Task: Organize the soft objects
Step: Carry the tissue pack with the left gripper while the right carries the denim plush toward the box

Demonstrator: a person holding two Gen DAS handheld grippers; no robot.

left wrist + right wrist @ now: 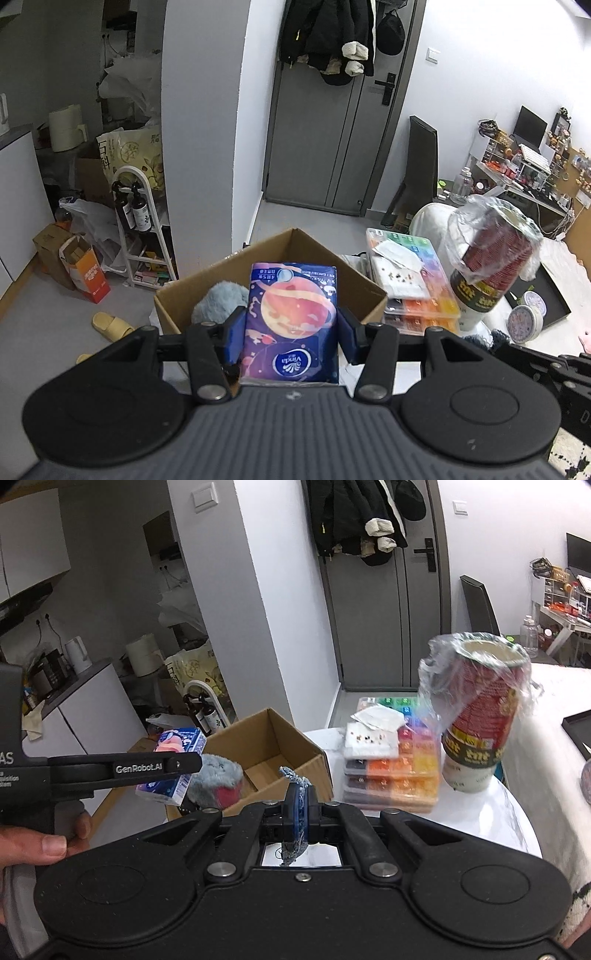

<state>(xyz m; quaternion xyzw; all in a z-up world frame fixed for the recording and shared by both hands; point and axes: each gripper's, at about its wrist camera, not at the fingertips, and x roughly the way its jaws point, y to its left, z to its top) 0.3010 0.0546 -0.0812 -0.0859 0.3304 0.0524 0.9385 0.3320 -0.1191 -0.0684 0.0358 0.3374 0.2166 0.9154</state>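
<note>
My left gripper [291, 325] is shut on a blue Vinda tissue pack [291, 317] with a planet print, held above the near edge of an open cardboard box [354, 280]. A grey-blue plush toy [221, 299] lies in the box at its left side. In the right wrist view the left gripper [177, 766] holds the tissue pack [177, 746] over the box [273, 746], beside the plush toy [218, 779]. My right gripper [301, 805] is shut on a strip of blue knitted fabric [293, 775], just in front of the box.
A stack of red paper cups in a plastic bag [480, 705] stands on the white round table [491, 823]. A stack of coloured bead boxes [395, 760] sits between the cups and the cardboard box. A black tray [550, 295] and a round tin [524, 321] lie at the right.
</note>
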